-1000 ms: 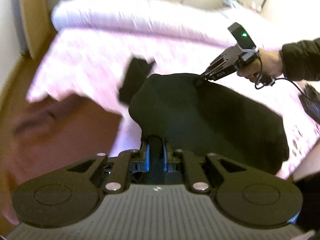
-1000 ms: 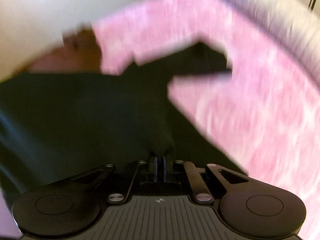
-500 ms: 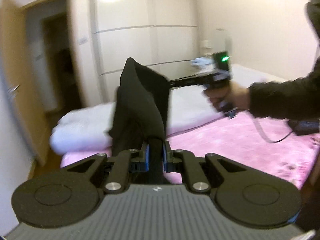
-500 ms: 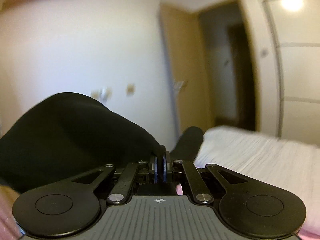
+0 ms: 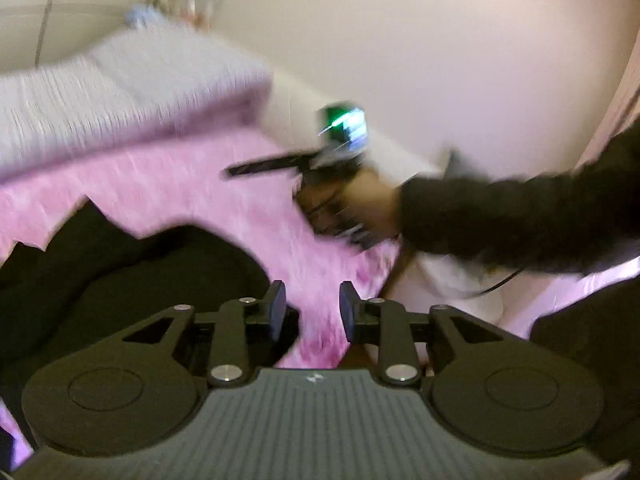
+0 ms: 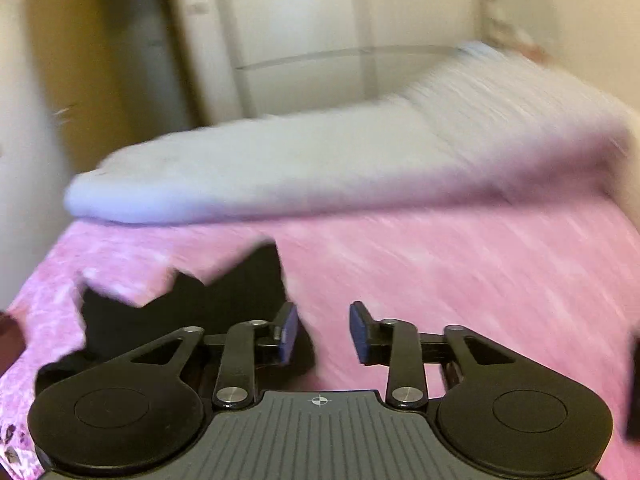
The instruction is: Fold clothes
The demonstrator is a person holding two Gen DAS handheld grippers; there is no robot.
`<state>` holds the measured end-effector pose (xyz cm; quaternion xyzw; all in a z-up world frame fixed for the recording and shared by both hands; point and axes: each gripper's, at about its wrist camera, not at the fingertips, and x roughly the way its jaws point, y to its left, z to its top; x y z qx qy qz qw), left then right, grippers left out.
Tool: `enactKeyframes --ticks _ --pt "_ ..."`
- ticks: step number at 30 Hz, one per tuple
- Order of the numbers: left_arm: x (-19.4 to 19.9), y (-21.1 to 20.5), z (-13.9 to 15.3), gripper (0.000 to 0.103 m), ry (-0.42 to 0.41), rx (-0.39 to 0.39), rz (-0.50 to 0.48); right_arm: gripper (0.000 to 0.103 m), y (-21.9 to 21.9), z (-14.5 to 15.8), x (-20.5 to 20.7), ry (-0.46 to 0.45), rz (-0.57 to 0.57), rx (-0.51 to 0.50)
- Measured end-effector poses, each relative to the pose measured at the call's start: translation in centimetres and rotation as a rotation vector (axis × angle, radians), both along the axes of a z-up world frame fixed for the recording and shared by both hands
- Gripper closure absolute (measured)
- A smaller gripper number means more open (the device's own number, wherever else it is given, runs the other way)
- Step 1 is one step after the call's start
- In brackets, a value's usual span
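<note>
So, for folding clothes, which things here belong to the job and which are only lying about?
Belong to the job:
- black garment, lying loose on the pink blanket
- left tool and right tool: jaws have just been opening, nothing between them

Just lying about:
- white duvet
- wardrobe
- door

Soft, warm room light is falling evenly, with no hard shadows or glare. Both views are smearing with motion: the pink bedspread [image 6: 460,280] beyond the jaws is streaking, and the white duvet [image 6: 300,168] farther off is blurring. The fisheye is bending the far walls and darkening the corners.
</note>
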<state>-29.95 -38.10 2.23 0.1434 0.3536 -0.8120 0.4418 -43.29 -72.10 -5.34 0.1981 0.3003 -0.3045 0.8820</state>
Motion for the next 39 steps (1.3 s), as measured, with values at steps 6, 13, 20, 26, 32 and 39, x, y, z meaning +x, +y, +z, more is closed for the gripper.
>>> enactKeyframes --ticks 6,13,20,26,32,39 --pt "1.4 -1.1 -6.4 0.070 -0.115 0.186 0.084 0.060 0.9 -3.0 -6.3 0.089 -0.091 0.091" --pt "13.3 -1.5 -13.9 0.063 -0.322 0.382 0.386 0.047 8.2 -8.2 5.4 0.184 0.212 0.102" --pt "24.9 -0.7 -20.1 0.050 -0.472 0.466 0.499 0.039 17.5 -14.1 24.6 0.328 0.771 -0.195" --pt "29.9 1.2 -28.2 0.049 -0.665 0.562 0.396 0.036 23.9 -23.0 35.7 0.516 1.113 -0.514" --pt "31.9 1.1 -28.1 0.100 -0.646 0.540 0.411 0.100 21.3 -24.0 37.5 0.534 1.037 -0.396" --pt "36.1 2.3 -17.0 0.098 -0.833 0.330 0.657 0.100 10.9 -7.9 32.8 0.200 0.601 -0.378"
